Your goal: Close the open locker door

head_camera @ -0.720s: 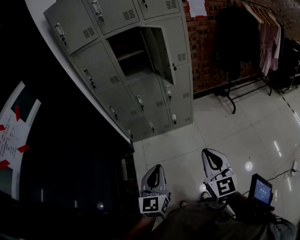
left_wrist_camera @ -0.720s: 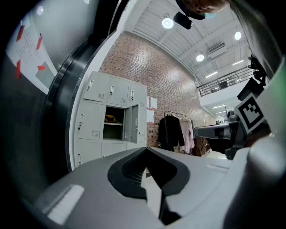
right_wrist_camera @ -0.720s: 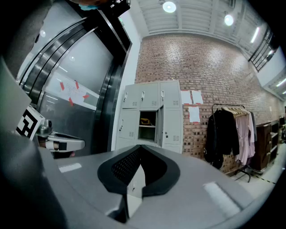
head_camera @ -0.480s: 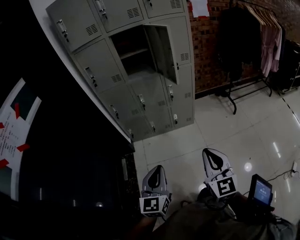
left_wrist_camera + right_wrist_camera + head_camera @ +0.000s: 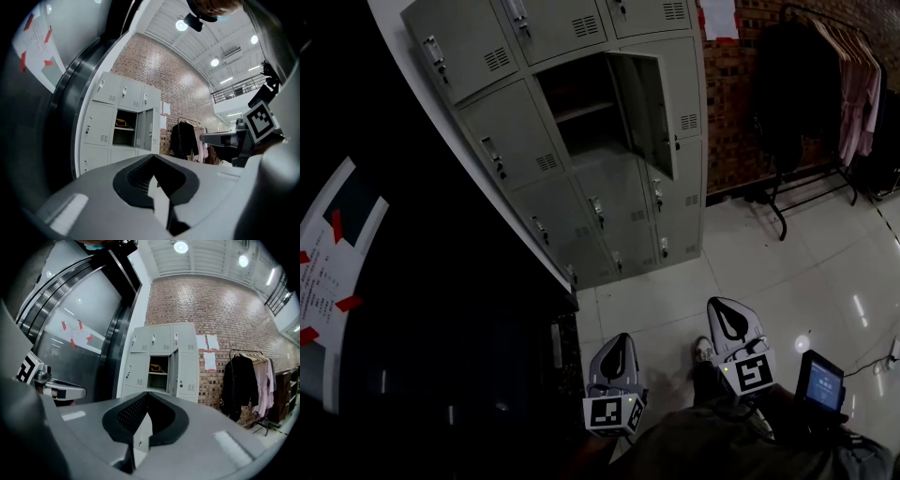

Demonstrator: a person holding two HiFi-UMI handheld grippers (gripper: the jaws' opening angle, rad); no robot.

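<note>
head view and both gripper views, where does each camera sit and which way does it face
Head view: on the person's head, looking steeply down at the floor and locker bank; both the left gripper and right gripper show.
Left gripper view: on the left gripper, along its shut jaws, tilted up at the locker bank; right gripper at its right.
Right gripper view: on the right gripper, along its shut jaws toward the locker bank and brick wall; left gripper at its left.
Shared: all three show the open locker door.
</note>
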